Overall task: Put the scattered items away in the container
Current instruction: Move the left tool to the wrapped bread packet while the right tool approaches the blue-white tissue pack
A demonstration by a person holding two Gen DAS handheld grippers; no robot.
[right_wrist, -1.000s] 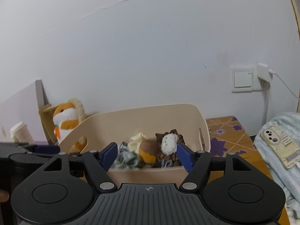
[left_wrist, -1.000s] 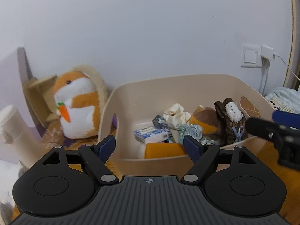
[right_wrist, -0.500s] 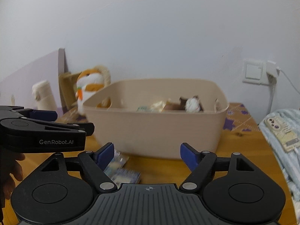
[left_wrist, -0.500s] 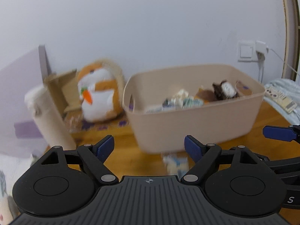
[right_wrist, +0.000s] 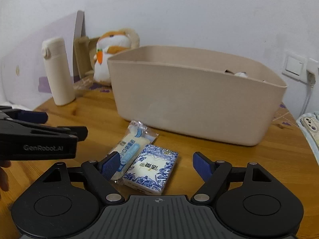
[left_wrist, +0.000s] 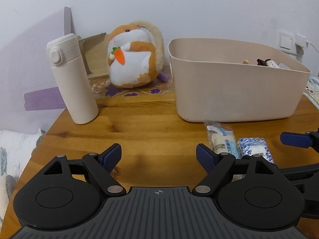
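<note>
Your container (right_wrist: 191, 107) is a beige plastic tub, upright, filling the centre and right of the frame in the right wrist view; a few small things, one of them a brown and white plush toy (left_wrist: 267, 62), peek over its far right rim. Just in front of its near wall, low in the frame, two packets lie flat on the worktop (right_wrist: 95, 117) side by side: a clear snack wrapper (right_wrist: 131, 145) and a blue-and-white tissue pack (right_wrist: 153, 169), edges touching.
</note>
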